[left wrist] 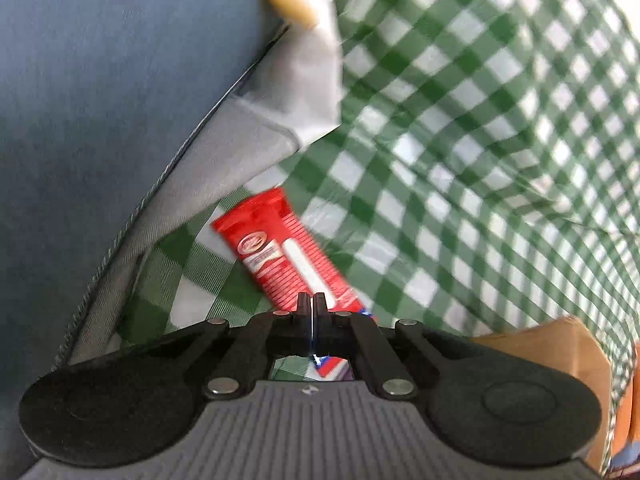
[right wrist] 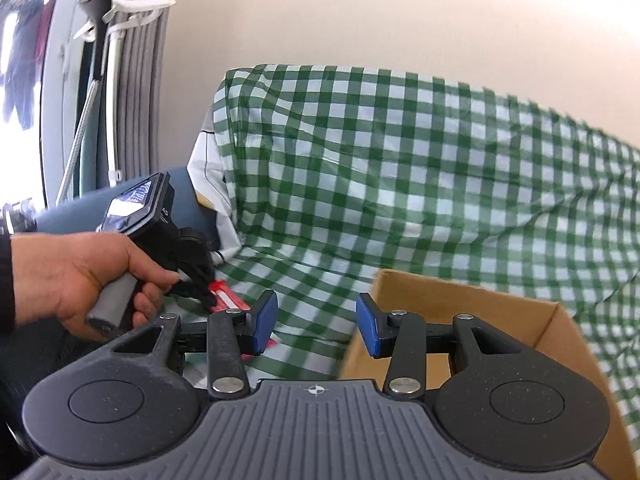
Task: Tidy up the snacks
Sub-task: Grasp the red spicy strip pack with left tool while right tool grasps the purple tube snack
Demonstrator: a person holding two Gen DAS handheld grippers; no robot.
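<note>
A green-and-white checked cloth [right wrist: 400, 168] fills most of both views, draped over a sofa-like seat: it rises as a backrest ahead of the right claw [right wrist: 317, 322] and runs down under both claws. In the left wrist view a grey cushion [left wrist: 248, 136] with a piped edge lies ahead and to the left of the left claw [left wrist: 311, 303], with a blue-grey upholstered surface [left wrist: 100, 100] beyond it. A cream wall [right wrist: 360, 12] stands above the cloth, and a window with a grey curtain [right wrist: 144, 60] lies far left of the right claw.

An open cardboard box [right wrist: 460, 292] sits on the cloth just ahead and right of the right claw, its near wall partly behind the right blue pad. Its corner also shows at the left claw's lower right [left wrist: 560, 344].

The person's left hand [right wrist: 80, 280], dark sleeve at the wrist, grips the handle of the left claw, ahead and left of the right claw.

The right claw is spread, its blue pads [right wrist: 266, 316] well apart with only cloth and box edge seen between them.

A red snack wrapper [left wrist: 288, 252] with white markings lies slanted on the cloth, directly ahead of the left claw's tips and reaching back beneath them; from the right wrist it shows as a red patch [right wrist: 224, 294] under those tips. The left claw's fingers are pressed together, tips down at the near end of the wrapper; whether they pinch its edge cannot be told.
</note>
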